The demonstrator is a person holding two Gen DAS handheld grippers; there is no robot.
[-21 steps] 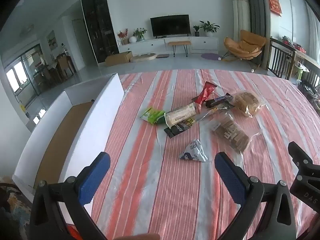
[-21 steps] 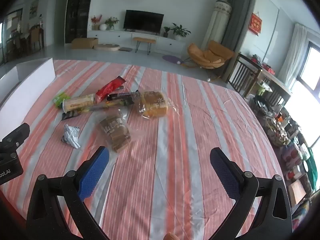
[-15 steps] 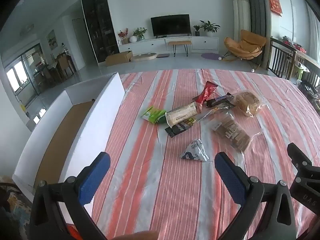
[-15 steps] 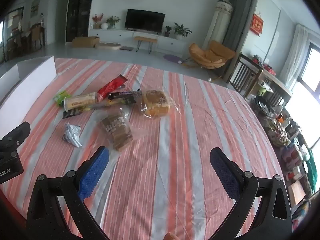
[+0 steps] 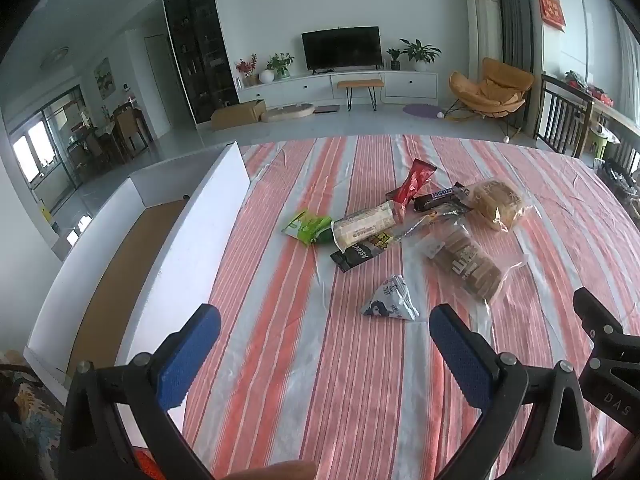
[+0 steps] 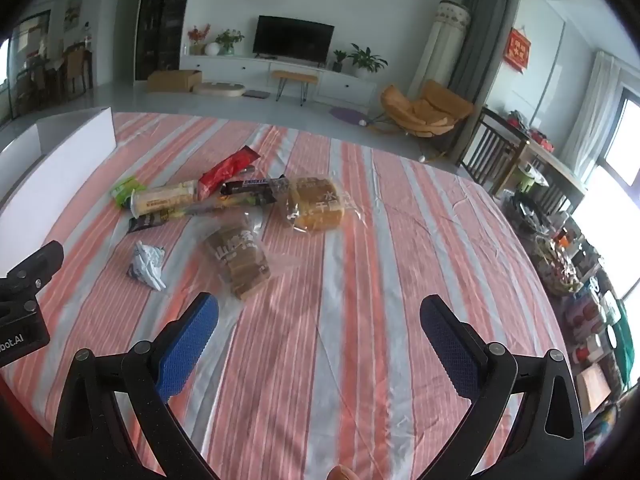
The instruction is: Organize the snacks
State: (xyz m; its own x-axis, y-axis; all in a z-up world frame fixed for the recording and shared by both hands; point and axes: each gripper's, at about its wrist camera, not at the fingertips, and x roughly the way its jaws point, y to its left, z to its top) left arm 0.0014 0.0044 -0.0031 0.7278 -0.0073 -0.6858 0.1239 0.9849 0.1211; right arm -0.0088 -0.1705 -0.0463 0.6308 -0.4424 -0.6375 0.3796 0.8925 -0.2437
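Both grippers, left (image 5: 324, 344) and right (image 6: 318, 334), gape empty over the striped cloth (image 6: 360, 280). Snacks (image 5: 404, 228) piled mid-table, box (image 5: 132, 264) on the left. Nothing picked yet; I'd take the triangle pack (image 5: 390, 300) first.

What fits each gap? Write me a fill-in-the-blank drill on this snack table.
1. The tablecloth has stripes of white and ____.
2. Both the left tongs and the right tongs stand ____, with nothing between them.
3. The long box at the table's left edge has ____ walls.
4. The Snickers bar lies between the bread bag and the ____ wrapper.

Missing words: red; open; white; red
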